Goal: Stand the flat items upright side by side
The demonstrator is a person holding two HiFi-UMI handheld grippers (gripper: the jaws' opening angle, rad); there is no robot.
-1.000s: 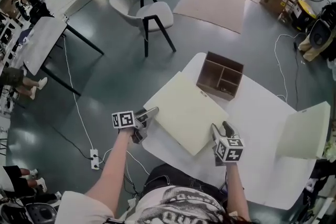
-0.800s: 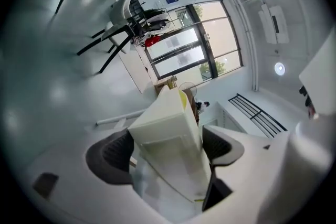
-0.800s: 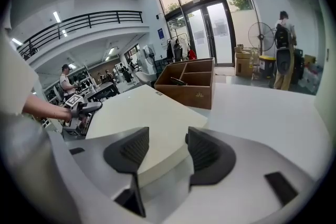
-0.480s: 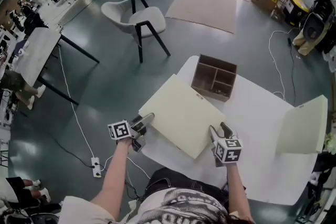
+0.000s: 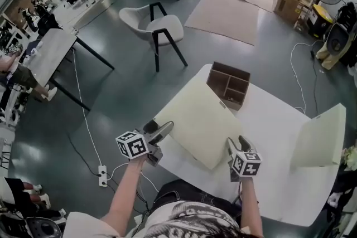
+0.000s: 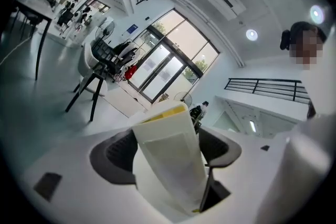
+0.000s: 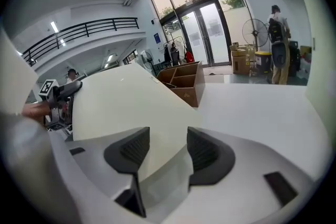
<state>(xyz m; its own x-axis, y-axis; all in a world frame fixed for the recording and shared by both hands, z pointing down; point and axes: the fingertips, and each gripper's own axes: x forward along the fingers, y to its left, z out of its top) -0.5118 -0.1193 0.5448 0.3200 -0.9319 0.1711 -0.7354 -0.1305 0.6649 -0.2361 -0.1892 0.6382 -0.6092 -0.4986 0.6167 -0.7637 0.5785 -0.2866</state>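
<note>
Head view. Looked down on a white table [image 5: 273, 136] with a cream board [image 5: 198, 122] lying nearly flat along its left edge, one corner out past that edge. Found the left gripper [image 5: 163, 132] at that overhanging corner and the right gripper [image 5: 238, 145] at the board's near corner, by the table's near edge. Saw a wooden box [image 5: 230, 83] at the far edge, touching or just beside the board, and a second board [image 5: 318, 139] at the right edge.

Left gripper view. Showed wide jaws, just closing, with the board's edge [image 6: 168, 165] filling the gap and meeting both pads [image 6: 118, 152].

Right gripper view. Showed narrower jaws clamped on the board's [image 7: 121, 97] corner. Beyond it, caught the box [image 7: 184, 81] and the left gripper [image 7: 60, 94] at the board's opposite corner.
</note>
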